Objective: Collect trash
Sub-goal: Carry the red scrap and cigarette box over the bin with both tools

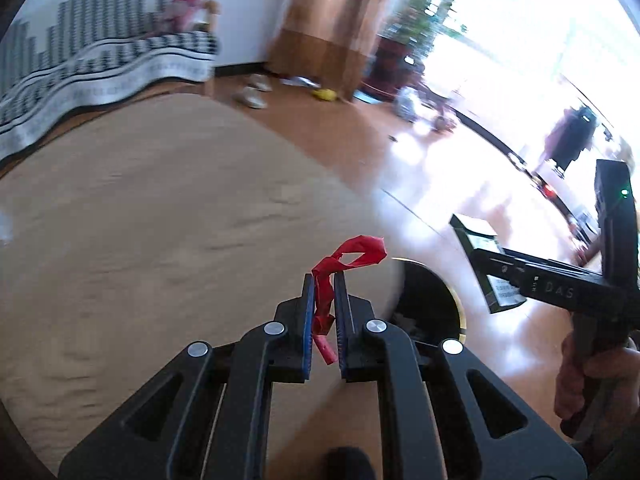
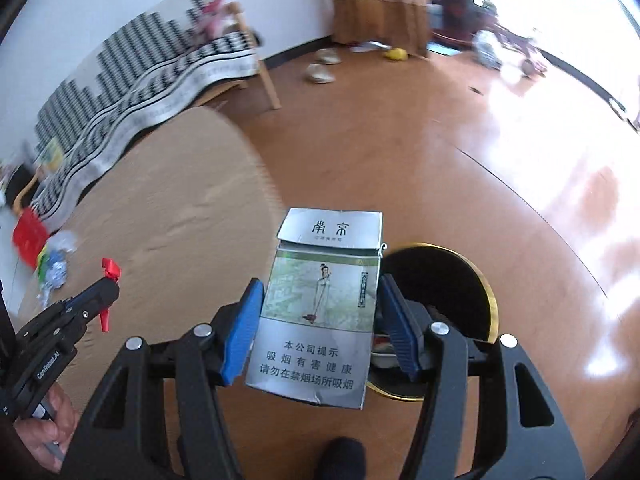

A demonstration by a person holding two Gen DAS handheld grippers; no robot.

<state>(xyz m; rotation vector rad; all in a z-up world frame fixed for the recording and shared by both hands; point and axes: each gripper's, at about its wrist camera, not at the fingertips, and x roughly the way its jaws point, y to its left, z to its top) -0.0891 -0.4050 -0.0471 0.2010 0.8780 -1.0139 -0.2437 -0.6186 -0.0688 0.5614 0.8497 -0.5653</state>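
My left gripper [image 1: 323, 286] is shut on a crumpled red wrapper [image 1: 347, 258], which sticks out above the blue pads over the edge of a tan rug [image 1: 152, 216]. That gripper [image 2: 109, 294] with the red wrapper [image 2: 110, 269] also shows at the left of the right wrist view. My right gripper [image 2: 320, 300] is shut on a grey cigarette pack [image 2: 320, 304], held upright between its blue pads. In the left wrist view the right gripper [image 1: 500, 270] and the pack [image 1: 494, 272] appear at the right. A black bin with a gold rim [image 2: 486, 292] stands on the floor just right of the pack, some litter inside; the bin [image 1: 432, 296] lies just beyond my left fingers.
More litter, a red bag [image 2: 28, 236] and crumpled wrappers [image 2: 54, 264], lies at the rug's far left. A bench with a black-and-white cloth [image 2: 160, 80] lines the wall. Shoes [image 2: 320, 72] and a yellow object [image 2: 396, 54] lie on the shiny wood floor near a curtain [image 2: 376, 0].
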